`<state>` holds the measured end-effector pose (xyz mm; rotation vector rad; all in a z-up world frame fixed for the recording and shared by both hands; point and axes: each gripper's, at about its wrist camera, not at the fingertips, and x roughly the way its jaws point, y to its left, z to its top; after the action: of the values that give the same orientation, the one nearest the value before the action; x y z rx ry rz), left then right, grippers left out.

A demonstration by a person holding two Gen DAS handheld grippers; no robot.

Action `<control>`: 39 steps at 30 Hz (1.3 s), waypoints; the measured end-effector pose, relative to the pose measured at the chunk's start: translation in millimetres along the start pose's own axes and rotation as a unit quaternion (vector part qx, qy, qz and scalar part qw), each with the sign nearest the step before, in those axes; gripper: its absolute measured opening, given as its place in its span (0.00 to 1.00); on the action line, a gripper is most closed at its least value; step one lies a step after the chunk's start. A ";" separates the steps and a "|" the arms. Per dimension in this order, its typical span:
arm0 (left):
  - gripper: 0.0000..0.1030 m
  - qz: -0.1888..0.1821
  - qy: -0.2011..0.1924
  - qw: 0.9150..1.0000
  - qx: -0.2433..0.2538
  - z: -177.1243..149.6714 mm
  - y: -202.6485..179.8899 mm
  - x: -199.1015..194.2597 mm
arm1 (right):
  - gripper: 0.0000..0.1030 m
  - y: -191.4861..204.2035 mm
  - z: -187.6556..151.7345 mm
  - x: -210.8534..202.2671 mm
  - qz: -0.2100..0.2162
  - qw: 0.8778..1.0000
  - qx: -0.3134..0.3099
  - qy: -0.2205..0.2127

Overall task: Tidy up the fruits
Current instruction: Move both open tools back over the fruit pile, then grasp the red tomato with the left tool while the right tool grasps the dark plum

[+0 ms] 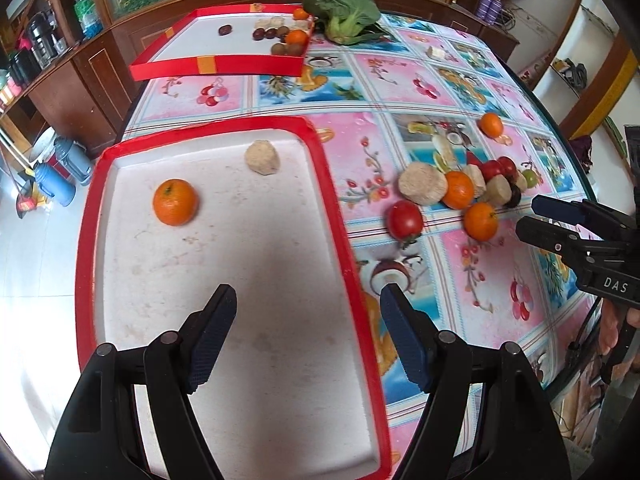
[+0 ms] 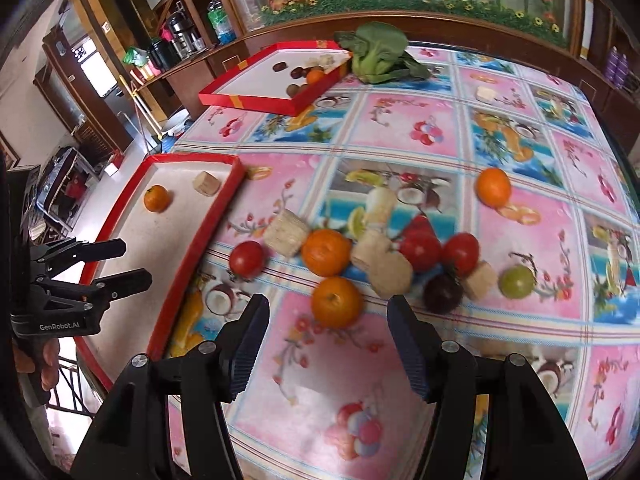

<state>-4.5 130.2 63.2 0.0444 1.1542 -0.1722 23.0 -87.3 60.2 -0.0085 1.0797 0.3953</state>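
Note:
A near red-rimmed white tray holds one orange and a beige cake piece. My left gripper is open and empty above this tray; it also shows in the right wrist view. A heap of oranges, tomatoes, cakes, a dark plum and a green fruit lies on the tablecloth. My right gripper is open and empty, just short of the nearest orange; it also shows in the left wrist view. A tomato lies nearest the tray.
A second red tray at the far side holds dark fruits, oranges and cakes. A leafy green vegetable lies beside it. A lone orange sits apart. The table edge curves at right.

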 end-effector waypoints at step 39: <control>0.68 0.000 0.021 0.996 0.086 36.0 -77.5 61.1 | 0.46 -68.3 -13.1 24.7 -0.034 0.999 0.021 0.016</control>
<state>39.9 42.5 26.2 0.2017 1.1781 -0.2718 43.7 -145.7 20.1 -0.0139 1.1167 0.3126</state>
